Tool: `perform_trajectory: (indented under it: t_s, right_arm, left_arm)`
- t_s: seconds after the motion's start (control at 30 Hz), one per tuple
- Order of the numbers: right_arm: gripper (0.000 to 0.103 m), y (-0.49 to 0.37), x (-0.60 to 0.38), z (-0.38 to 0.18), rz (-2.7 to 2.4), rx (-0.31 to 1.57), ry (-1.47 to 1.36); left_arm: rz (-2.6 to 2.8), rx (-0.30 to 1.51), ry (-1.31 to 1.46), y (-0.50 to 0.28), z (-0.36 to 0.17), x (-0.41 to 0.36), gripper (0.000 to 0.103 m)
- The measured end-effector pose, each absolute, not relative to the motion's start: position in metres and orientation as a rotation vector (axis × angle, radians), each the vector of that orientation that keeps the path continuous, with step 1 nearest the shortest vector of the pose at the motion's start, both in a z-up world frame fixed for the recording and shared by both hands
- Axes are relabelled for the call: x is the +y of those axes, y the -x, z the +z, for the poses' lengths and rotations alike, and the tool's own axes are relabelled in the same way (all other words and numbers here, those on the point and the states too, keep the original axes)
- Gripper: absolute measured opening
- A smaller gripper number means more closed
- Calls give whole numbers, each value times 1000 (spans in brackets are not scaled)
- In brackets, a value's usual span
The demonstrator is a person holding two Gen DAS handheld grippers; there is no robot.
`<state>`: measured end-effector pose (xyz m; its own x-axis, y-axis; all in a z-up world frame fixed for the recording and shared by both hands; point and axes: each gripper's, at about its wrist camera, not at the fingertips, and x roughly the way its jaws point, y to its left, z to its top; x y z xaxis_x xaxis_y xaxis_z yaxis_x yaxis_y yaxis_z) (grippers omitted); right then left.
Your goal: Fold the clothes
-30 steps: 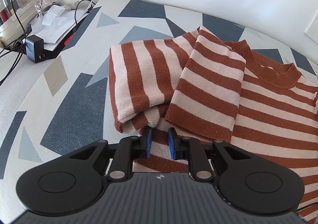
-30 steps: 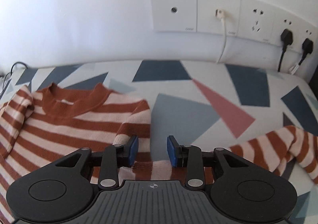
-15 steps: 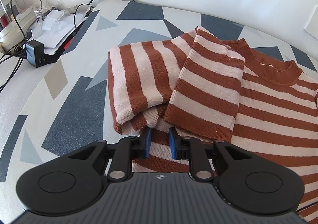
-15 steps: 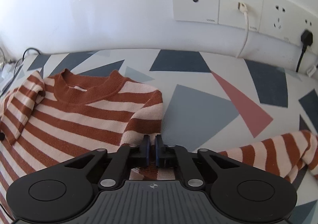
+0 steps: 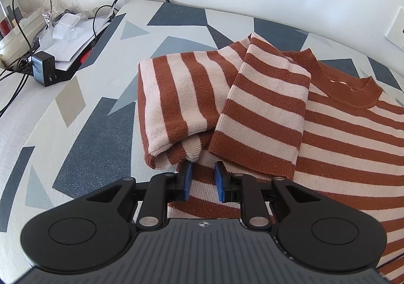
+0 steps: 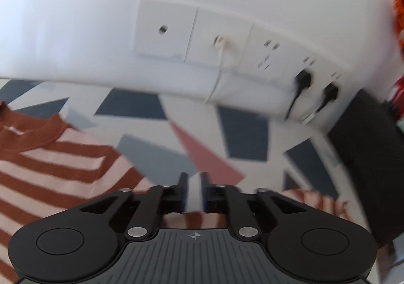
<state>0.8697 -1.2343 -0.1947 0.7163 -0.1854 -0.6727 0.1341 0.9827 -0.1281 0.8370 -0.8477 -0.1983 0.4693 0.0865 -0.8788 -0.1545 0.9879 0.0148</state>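
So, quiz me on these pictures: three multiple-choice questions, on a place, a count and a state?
1. Where is the grey charger? A on the sweater; B left of the sweater, among cables; C on the wall.
2. How many black plugs sit in the wall sockets? A one; B two; C four.
3. The sleeve nearest the charger is: A hanging off; B rolled up; C folded onto the body.
B: it sits at far left. B: two show. C: it lies across the stripes.

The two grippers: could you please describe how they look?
The left gripper and right gripper match: black bodies with ribbed grey tops, a small crosshair mark, round side discs, silver pivot pins and blue pads. No hands, sleeves or gripper cables show.
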Motion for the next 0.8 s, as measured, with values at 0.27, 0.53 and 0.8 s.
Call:
perform_trajectory:
  t_s: [0.27, 0.53, 0.8]
  right_arm:
    - [28, -834, -1214, -183, 32, 781, -34]
    - [32, -837, -1210, -216, -34, 843, 59]
    - [38, -844, -1206, -211, -107, 838, 59]
  left_arm:
    - [148, 1067, 66, -836, -199, -848, 21]
    - [140, 1071, 60, -836, -198, -846, 27]
    - [28, 1070, 158, -833, -194, -837, 63]
